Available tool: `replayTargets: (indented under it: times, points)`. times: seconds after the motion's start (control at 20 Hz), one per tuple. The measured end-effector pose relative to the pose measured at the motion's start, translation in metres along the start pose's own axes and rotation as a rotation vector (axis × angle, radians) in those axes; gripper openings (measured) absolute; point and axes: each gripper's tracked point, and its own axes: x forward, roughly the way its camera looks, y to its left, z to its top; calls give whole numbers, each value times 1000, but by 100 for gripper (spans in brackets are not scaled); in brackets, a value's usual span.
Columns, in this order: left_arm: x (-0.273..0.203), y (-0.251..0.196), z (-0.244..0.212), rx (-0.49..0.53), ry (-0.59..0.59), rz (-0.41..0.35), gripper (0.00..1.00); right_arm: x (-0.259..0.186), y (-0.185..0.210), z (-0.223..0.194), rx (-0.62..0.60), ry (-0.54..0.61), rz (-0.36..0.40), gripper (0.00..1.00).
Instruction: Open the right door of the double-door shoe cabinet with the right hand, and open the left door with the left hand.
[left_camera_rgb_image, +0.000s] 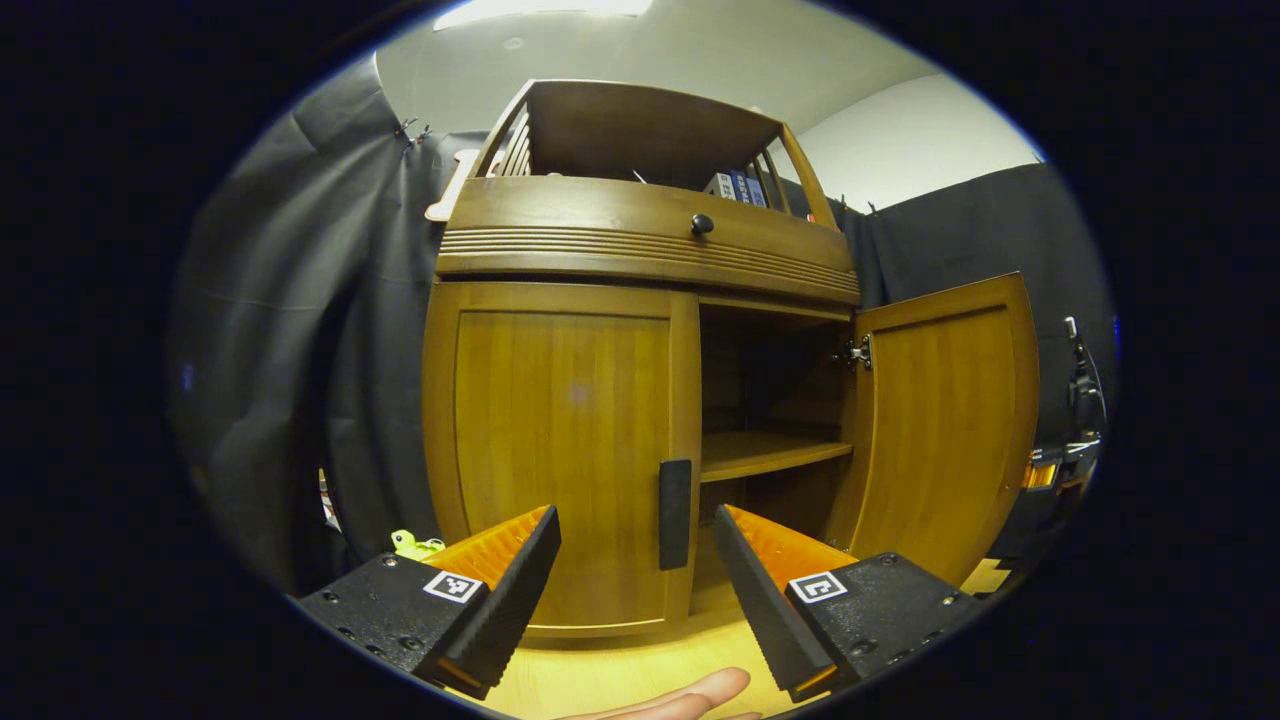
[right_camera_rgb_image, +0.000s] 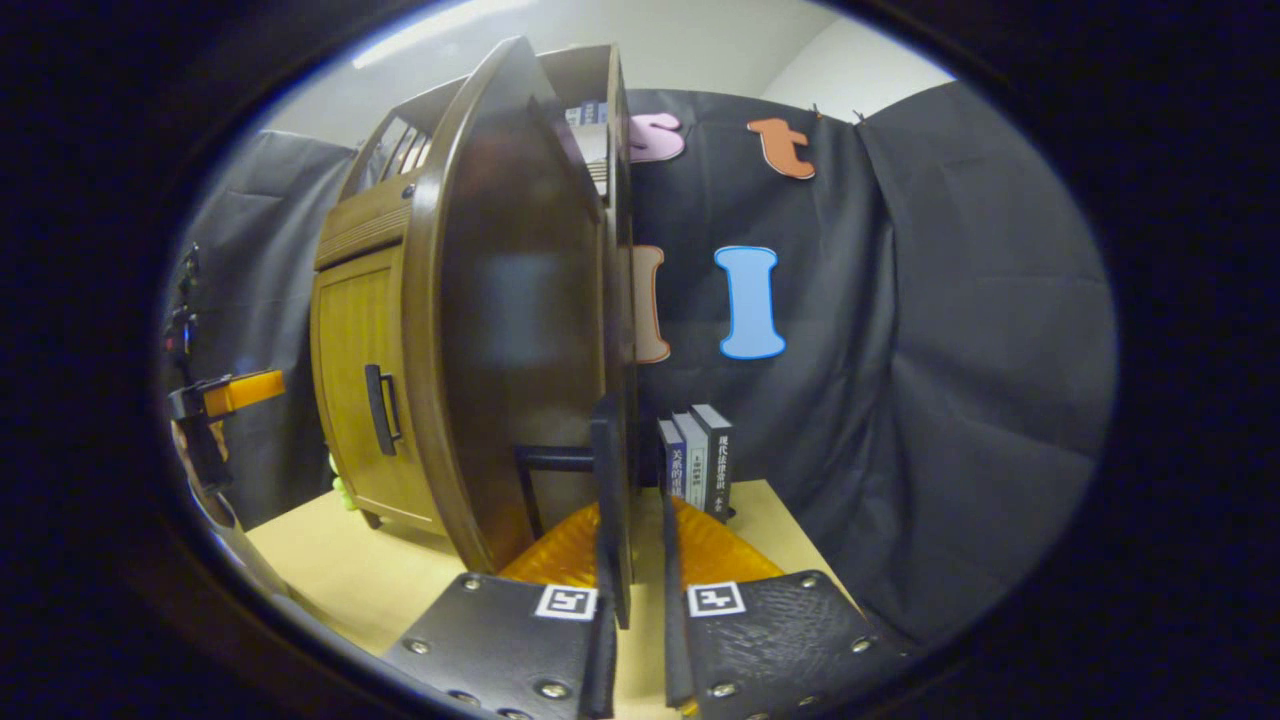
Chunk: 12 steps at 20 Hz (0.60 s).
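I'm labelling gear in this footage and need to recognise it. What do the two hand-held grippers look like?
Each hand-held gripper, left and right, has two wedge-shaped fingers on dark, textured, screw-studded blocks. Each block carries a small square black-and-white marker. The finger pads are ribbed.

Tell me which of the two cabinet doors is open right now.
The right door is open, swung outward to expose the inner shelf. The left door sits flush and closed, its dark handle untouched ahead of the left hand-held gripper.
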Motion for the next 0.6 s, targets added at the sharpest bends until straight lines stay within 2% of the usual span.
replayTargets:
  times: [0.05, 0.25, 0.3, 0.35, 0.5, 0.6]
  points:
    - [2, -2, -1, 0, 2, -3, 96, 1, -1, 1, 3, -8, 14, 30]
    - [12, -5, -13, 16, 29, 10, 96, 5, -6, 5, 0, -38, 41, 35]
    - [16, -4, -17, 19, 40, 18, 92, 6, -8, 4, -3, -38, 39, 51]
    - [18, -4, -20, 20, 45, 24, 96, 5, -12, 4, -6, -40, 31, 55]
    - [33, -3, -33, 26, 67, 48, 96, 10, -14, 1, 5, -51, 15, 97]
    - [45, -3, -44, 30, 83, 65, 93, 6, -11, 6, -12, -56, 17, 100]
